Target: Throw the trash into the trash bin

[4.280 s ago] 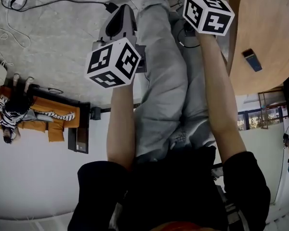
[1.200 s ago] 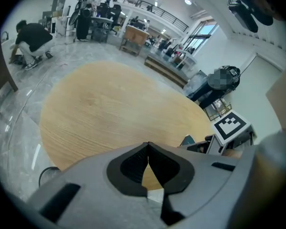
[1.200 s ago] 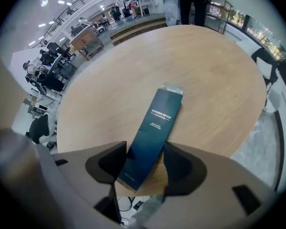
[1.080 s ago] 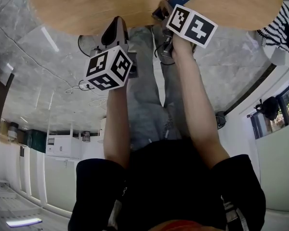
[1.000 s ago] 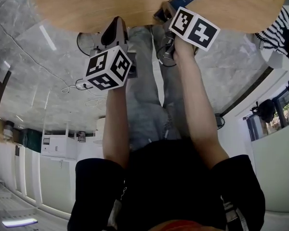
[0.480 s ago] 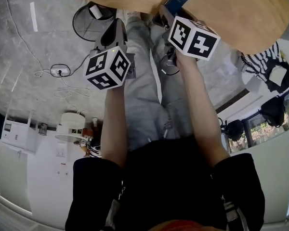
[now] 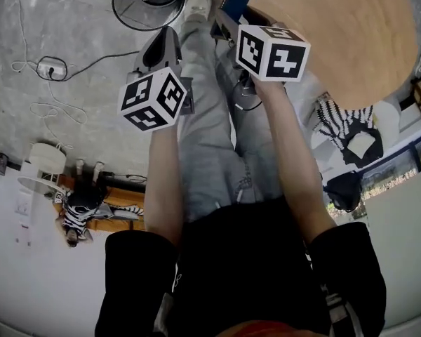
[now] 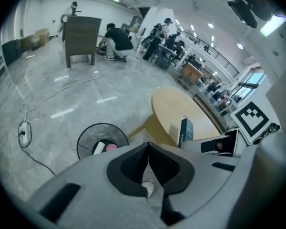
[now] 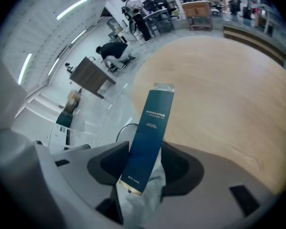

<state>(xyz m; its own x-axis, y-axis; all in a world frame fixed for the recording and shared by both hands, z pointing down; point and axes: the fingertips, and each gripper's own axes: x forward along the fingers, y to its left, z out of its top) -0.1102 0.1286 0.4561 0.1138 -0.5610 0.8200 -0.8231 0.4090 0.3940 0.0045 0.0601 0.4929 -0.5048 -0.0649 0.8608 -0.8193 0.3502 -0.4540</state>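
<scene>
Right tool [image 9: 147, 151] clamped on slim dark-blue cardboard box [image 9: 150, 137]. The box stands up out of the jaws and is held in the air, clear of the round light-wood table [image 7: 337, 41].

Left tool [image 8: 148, 149] closed, jaw tips meeting. A small white patch shows in the gap behind them; cannot identify it.

Black round wire-mesh trash bin [image 7: 126, 9] stands on the grey floor at the top edge of the head view, just ahead of the left tool. White item and pink item lie inside it.

Changes noted:
- About four seconds back the blue box lay flat on the table, off to the right, with both tools apart from it. It now sits in the right tool's grip.
- One second back the table filled the top of the head view and no bin showed.
- Half a second back the bin appeared at upper left.
- Now the bin sits nearer the centre top, and the table has slid to the upper right.
</scene>
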